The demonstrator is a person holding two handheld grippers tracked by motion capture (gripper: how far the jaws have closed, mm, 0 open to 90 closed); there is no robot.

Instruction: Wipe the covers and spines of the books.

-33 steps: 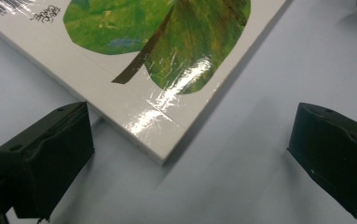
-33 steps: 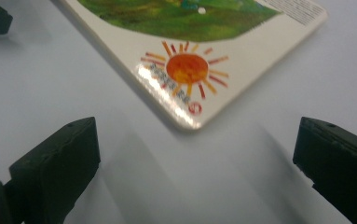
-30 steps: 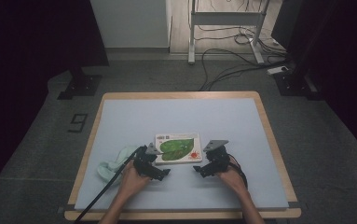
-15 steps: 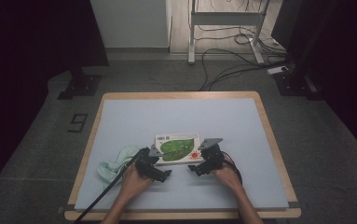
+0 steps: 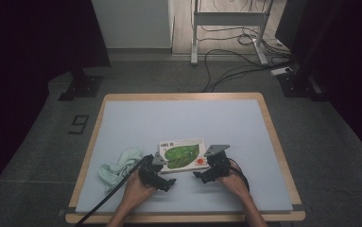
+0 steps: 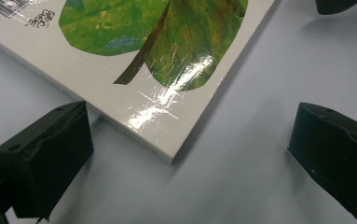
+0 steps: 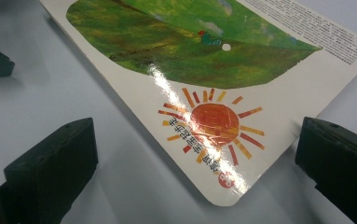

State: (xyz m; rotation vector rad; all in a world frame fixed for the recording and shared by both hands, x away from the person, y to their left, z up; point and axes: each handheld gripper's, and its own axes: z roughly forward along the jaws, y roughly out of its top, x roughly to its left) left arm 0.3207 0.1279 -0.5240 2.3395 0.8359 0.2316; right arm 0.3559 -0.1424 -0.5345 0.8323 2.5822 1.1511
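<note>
Glossy board, green leaf and red sun on white: that is the book [image 5: 182, 154], lying flat and closed near the front middle of the worktop [image 5: 183, 118], within easy reach of both your hands. You have brought a gripper to each of its two near corners, which reads as a setup for lifting or opening it.

Your left gripper [image 5: 156, 174] points at the near-left corner, and in the left gripper view its fingers [image 6: 45, 158] stand wide apart with the book's corner [image 6: 167, 149] lying between them, touching neither. Your right gripper [image 5: 211, 169] sits at the near-right corner; in the right gripper view its fingers [image 7: 50, 165] are likewise spread, straddling the rounded corner beside the sun picture [image 7: 213, 123], with bare surface showing under the tip. Neither pair has closed on anything yet. My guess is that the low cover edge will be hard to get a finger under, since the book rests fully flat.

A crumpled pale green cloth [image 5: 119, 163] lies just left of the book, beside your left hand [image 5: 136, 189], apart from the cover.

Pale blue-grey matting covers the worktop inside a light wooden rim. Beyond it the floor is grey, with cables [image 5: 226, 66] trailing past a white metal frame [image 5: 228, 28], and dark curtains to either side.
</note>
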